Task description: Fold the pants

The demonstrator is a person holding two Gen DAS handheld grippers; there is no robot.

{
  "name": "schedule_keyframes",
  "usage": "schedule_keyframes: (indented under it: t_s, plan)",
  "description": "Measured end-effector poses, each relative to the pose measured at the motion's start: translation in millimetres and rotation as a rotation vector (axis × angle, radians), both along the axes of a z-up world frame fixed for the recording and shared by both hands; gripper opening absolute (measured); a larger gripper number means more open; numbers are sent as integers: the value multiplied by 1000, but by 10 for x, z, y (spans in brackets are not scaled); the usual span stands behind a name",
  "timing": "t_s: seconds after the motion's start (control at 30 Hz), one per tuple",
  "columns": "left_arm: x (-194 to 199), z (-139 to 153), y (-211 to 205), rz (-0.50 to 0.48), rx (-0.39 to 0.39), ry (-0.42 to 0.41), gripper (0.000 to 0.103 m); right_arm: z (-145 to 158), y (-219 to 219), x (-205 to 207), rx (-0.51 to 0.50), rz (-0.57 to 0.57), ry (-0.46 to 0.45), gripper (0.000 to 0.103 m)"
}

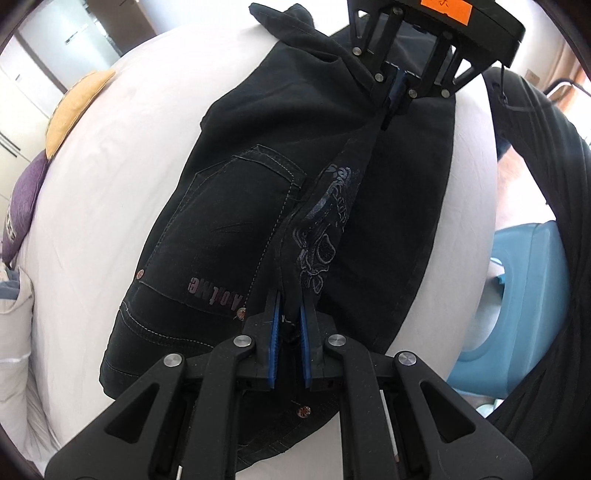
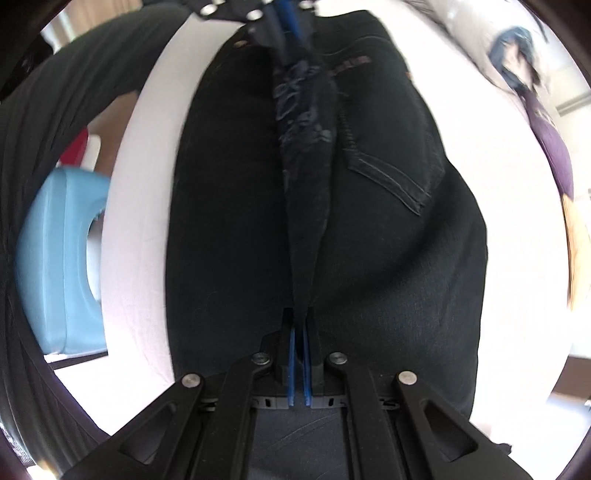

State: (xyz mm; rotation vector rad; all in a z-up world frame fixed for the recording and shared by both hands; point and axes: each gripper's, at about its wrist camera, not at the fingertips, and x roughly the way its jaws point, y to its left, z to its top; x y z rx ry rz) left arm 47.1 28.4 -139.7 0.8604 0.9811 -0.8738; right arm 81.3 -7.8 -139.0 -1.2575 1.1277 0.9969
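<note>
Black jeans [image 1: 229, 221] lie on a white bed, back pocket and a printed logo facing up. A raised ridge of fabric with a grey skull embroidery [image 1: 325, 236] runs taut between the two grippers. My left gripper [image 1: 290, 314] is shut on the near end of this ridge at the waistband. My right gripper [image 1: 397, 99] is shut on the far end. In the right wrist view the jeans [image 2: 388, 258] fill the middle, my right gripper [image 2: 300, 325] pinches the ridge [image 2: 306, 147], and the left gripper [image 2: 288, 22] shows at the top.
The white bed [image 1: 110, 184] extends left of the jeans. A yellow cushion [image 1: 74, 107] and a purple cushion [image 1: 22, 206] lie at its far left edge. A blue plastic stool [image 1: 517, 295] stands beside the bed on the right. A person's dark sleeve [image 1: 554, 184] hangs there.
</note>
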Motion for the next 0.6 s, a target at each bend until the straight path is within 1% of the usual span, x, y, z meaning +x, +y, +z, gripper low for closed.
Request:
schedule_keyframes:
  t_s: [0.1,0.17,0.33,0.37,0.47,0.6]
  plan:
    - [-25,-2,-16,-24,15,-6,8,-43,50,-114,-42,53,-33,5]
    - [-39,-4,-66,-43,33,-16,8,-56,82,-125,-45,64,-30,5]
    - [-124,-66,11,-72,59,-15,8,-101,120,-258,-56,98,-45,5]
    - [-151,-88,17,-77,67,-17,8,-99,10,-233,-52,102,-44,5]
    - [-219,-156,50,-100,97,-23,7,-120,7,-301,-48,115,-52,5]
    - [-209,-184,102,-91,103,-23,7,-123,33,-401,-56,138,-81,4]
